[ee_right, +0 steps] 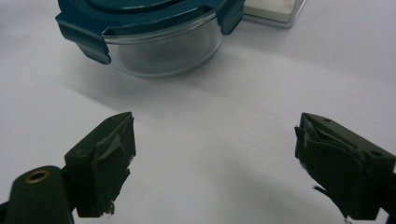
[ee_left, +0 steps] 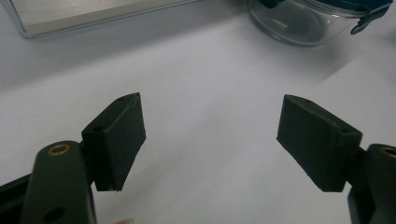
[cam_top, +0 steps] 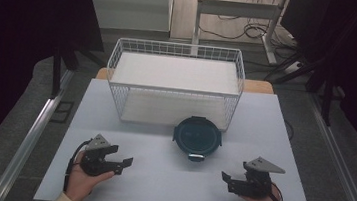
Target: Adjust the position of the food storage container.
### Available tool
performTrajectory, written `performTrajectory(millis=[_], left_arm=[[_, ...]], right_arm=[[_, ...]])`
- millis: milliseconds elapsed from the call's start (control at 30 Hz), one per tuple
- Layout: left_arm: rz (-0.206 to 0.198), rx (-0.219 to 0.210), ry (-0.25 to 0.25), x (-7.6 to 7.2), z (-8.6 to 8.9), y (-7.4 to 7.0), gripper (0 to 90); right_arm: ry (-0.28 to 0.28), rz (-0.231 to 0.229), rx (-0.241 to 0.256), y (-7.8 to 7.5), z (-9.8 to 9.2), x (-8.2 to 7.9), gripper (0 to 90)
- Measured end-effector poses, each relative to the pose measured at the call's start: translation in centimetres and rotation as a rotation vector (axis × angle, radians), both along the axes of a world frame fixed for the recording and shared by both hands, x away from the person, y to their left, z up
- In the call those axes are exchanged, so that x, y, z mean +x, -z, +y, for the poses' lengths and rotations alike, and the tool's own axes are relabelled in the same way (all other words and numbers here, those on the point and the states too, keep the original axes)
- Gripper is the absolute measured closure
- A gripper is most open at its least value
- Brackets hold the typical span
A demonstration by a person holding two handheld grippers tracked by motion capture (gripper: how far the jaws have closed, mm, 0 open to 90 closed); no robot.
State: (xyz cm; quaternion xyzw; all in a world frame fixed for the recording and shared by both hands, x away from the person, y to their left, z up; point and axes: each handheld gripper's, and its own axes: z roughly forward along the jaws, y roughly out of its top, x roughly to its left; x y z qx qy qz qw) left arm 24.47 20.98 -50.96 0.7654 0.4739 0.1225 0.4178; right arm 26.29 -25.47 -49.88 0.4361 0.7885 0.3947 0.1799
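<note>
A round glass container with a dark teal clip-on lid (cam_top: 196, 137) stands on the white table (cam_top: 158, 179), just in front of the wire basket (cam_top: 176, 82). My left gripper (cam_top: 125, 166) rests at the front left, held in a hand, open and empty, its jaws pointing right toward the container (ee_left: 308, 21). At the front right my right gripper (cam_top: 226, 181) is likewise open with nothing between its jaws, which point left. The container (ee_right: 154, 39) lies a short way beyond its fingertips, with lid clips hanging down over the glass wall.
The white wire basket with a flat white liner takes up the back half of the table. The table's edges drop to grey floor on both sides, with metal rails along it. Cables and desk legs lie beyond the basket.
</note>
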Motion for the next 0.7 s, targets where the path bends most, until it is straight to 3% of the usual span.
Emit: performTrajectory(millis=[433,700], left_arm=[[-0.012,0.026,-0.002,-0.21,0.06,0.05,22.4],[-0.020,0.025,-0.006,-0.25,0.20,0.05,22.4]], right_arm=[[0.013,-0.005,0.010,-0.46,-0.79,-0.04,18.7],[0.002,0.024,0.031,-0.44,-0.67,0.22,22.3]])
